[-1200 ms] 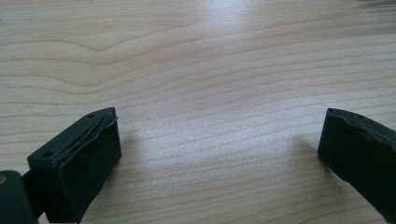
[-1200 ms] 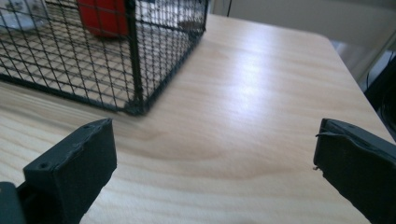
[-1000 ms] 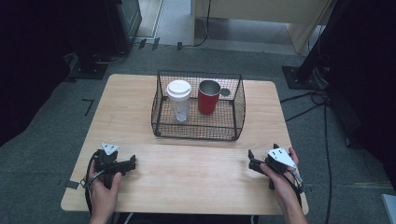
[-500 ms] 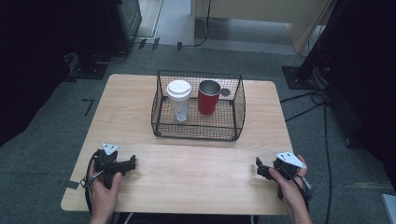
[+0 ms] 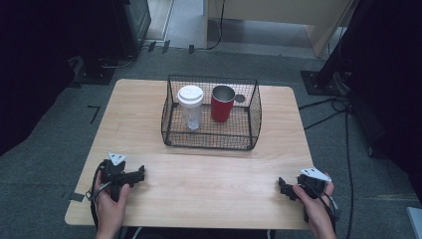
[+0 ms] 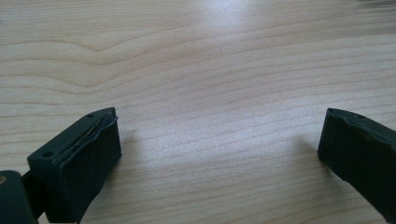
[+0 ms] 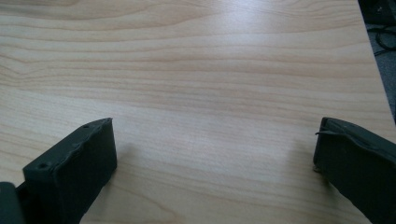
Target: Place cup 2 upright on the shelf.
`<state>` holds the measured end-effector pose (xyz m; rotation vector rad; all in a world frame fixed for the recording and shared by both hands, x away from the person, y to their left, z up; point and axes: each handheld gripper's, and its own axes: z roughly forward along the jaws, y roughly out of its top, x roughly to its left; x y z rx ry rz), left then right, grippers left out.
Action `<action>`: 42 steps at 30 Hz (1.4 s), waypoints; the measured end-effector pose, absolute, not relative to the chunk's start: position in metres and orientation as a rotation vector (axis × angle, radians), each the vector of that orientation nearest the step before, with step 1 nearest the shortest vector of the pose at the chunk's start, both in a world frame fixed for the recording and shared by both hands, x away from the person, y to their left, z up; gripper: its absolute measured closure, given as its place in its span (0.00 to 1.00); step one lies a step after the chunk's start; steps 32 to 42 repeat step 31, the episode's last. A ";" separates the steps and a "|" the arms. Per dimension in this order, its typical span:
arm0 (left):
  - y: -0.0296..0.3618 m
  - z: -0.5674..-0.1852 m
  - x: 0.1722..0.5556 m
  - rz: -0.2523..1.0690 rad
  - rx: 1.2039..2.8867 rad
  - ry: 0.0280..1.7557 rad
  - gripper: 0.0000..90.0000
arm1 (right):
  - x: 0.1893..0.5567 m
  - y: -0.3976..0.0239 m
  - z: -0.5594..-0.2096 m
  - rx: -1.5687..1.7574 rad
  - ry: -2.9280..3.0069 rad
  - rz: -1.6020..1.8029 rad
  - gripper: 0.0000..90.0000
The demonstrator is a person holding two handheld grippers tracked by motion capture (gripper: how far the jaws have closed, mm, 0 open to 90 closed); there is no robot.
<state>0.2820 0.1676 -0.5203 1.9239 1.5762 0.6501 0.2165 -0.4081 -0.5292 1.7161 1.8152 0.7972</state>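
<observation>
My left black two-jaw gripper [image 5: 141,174] sits low over the pale wooden table [image 5: 209,179] near the front left corner, and I hold it in my left hand [image 5: 110,199]. Its jaws are wide apart with nothing between them, and in the left gripper view I see bare wood grain between the two black pads [image 6: 84,158]. My right black two-jaw gripper [image 5: 281,186] sits near the front right corner, in my right hand [image 5: 316,204]. Its jaws are spread wide too and grip nothing; in the right gripper view they frame bare wood, with the table's edge at the far right. The two grippers are well apart, one on each side of me, and both point in toward the middle of the table. Farther back, in the middle of the table, stands a black wire basket [image 5: 171,130]. Inside it, a clear plastic cup with a white lid [image 5: 190,106] stands upright on the left. A red metal cup with a silver rim [image 5: 222,103] stands upright just beside it on the right. The basket is well away from both grippers. Around the table lies grey carpet floor [image 5: 45,164].
</observation>
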 end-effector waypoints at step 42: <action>0.168 -0.520 0.282 0.650 1.924 1.576 0.00 | 0.206 -0.426 -0.529 1.699 1.837 0.802 0.00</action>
